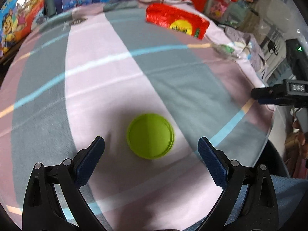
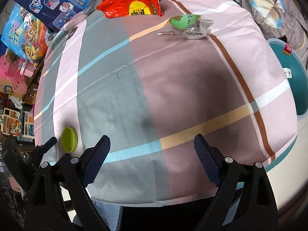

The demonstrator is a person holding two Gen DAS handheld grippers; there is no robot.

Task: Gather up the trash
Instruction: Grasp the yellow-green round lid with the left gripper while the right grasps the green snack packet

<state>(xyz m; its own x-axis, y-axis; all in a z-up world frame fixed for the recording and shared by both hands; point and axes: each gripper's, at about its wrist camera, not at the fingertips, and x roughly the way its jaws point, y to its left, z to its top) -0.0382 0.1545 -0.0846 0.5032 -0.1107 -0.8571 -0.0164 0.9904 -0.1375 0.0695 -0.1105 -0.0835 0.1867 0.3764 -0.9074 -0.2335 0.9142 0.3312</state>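
The left tool (image 1: 151, 157) hangs open over the green lid (image 1: 150, 136) on the near table (image 1: 173, 88); next, lower and close. The right tool (image 2: 152, 154) is open, empty.

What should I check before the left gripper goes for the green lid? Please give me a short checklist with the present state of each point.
1. Left gripper open wide enough for the green lid: ok.
2. Lid lies between the lines of the two fingers: ok.
3. Lid free of other things on the checked cloth: ok.
4. Right gripper empty and open: ok.
5. Right gripper away from the lid: ok, it shows only at the right edge of the left view.
6. Lid's height, whether the pads can catch its rim: cannot tell, the picture is blurred.
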